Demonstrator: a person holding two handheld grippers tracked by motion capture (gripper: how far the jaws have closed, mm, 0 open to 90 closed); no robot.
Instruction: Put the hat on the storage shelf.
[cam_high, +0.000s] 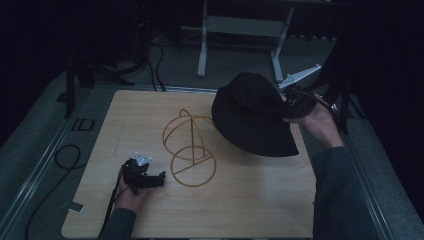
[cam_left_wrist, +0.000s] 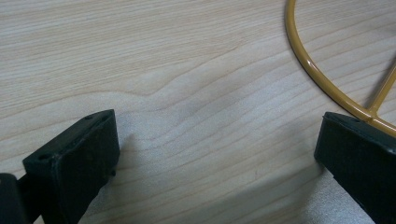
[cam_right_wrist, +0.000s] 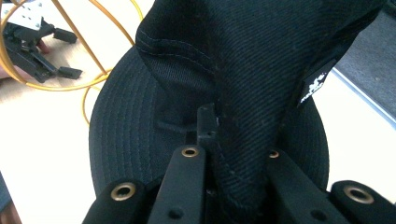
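A black bucket hat (cam_high: 252, 115) hangs above the right part of the wooden table (cam_high: 150, 215), pinched at its crown by my right gripper (cam_high: 295, 102). In the right gripper view the jaws are closed on a fold of the hat's fabric (cam_right_wrist: 243, 116). A yellow wire hat stand (cam_high: 190, 145) rests on the table's middle, just left of the hat. My left gripper (cam_high: 159, 178) lies low on the table beside the stand's ring base, open, with bare wood between its fingers (cam_left_wrist: 79, 158). The stand's ring (cam_left_wrist: 322, 84) runs past the right finger.
A grey metal frame (cam_high: 240, 30) stands on the floor beyond the table. Black cables (cam_high: 65, 160) lie on the floor at the left. A dark stand leg (cam_high: 345, 95) rises close to the table's right edge.
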